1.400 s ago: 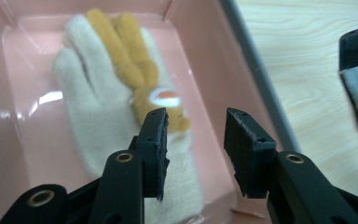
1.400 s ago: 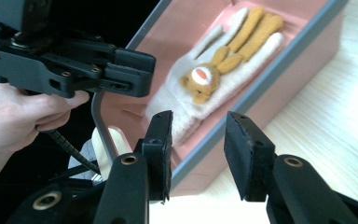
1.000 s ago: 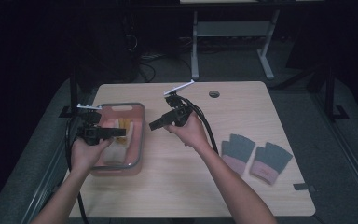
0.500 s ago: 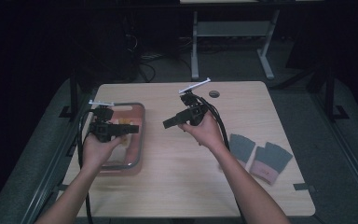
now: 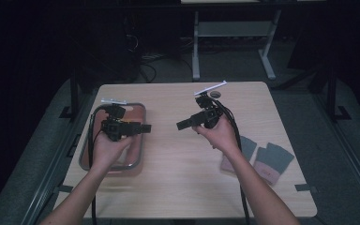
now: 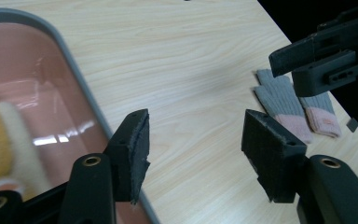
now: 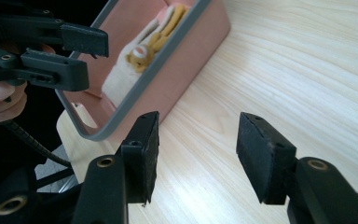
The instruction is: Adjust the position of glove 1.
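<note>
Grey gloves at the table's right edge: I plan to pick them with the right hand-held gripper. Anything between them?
Nothing visible. The right hand-held gripper, open and empty, is held above bare table, pointing away from the grey gloves, which lie beside the person's right forearm.

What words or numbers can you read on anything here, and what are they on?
None can be read anywhere.
Grey and pink socks: one has a small mark on its pink end, too blurred to read.
Pink bin: no label shows on it.
Yellow and white sock inside the bin: no writing shows.
Left tool and right tool: plain black, no brand or number shows.
</note>
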A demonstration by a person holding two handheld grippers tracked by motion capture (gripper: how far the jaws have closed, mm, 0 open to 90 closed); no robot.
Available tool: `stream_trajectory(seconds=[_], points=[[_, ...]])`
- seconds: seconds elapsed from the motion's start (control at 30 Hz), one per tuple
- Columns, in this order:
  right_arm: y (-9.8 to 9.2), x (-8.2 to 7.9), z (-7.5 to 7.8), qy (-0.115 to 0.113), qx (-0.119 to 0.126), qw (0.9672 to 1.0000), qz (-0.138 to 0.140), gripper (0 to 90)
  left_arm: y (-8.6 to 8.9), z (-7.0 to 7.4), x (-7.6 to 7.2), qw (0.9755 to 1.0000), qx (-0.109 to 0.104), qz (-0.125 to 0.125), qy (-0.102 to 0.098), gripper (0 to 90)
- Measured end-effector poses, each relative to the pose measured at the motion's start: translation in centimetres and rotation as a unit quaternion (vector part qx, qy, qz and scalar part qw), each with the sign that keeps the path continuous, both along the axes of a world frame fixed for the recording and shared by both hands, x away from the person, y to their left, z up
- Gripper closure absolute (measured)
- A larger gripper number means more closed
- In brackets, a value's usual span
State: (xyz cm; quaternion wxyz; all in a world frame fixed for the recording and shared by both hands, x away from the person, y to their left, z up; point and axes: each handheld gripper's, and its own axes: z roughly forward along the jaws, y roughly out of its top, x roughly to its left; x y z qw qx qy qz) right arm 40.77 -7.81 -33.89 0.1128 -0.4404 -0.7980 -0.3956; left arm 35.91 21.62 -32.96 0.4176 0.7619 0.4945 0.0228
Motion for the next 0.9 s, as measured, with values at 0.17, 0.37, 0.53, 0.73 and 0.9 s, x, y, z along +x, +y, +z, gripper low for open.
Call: stream_trajectory(seconds=[0.17,0.37,0.53,0.73,0.9], points=[[-1.3,-0.3,-0.1,0.0,-0.005,0.9999,-0.01,48.0,-1.1,0.1,0.1,0.9999,-0.004,-0.013,-0.001,40.0],[-2.5,-0.6,0.0,-0.001,-0.005,0.9998,-0.02,47.8,-2.4,0.2,0.2,0.9997,-0.004,-0.025,-0.004,38.9],[-3.6,-1.0,0.0,0.0,-0.007,0.9995,-0.029,47.2,-3.3,0.2,0.2,0.9993,-0.002,-0.036,-0.005,37.6],[-5.3,-1.5,-0.2,0.0,-0.016,0.999,-0.042,46.7,-4.4,0.1,0.3,0.9989,-0.005,-0.047,-0.005,36.6],[-6.5,-1.9,-0.4,-0.002,-0.019,0.9984,-0.053,46.4,-5.3,0.2,0.3,0.9985,-0.006,-0.055,-0.007,35.3]])
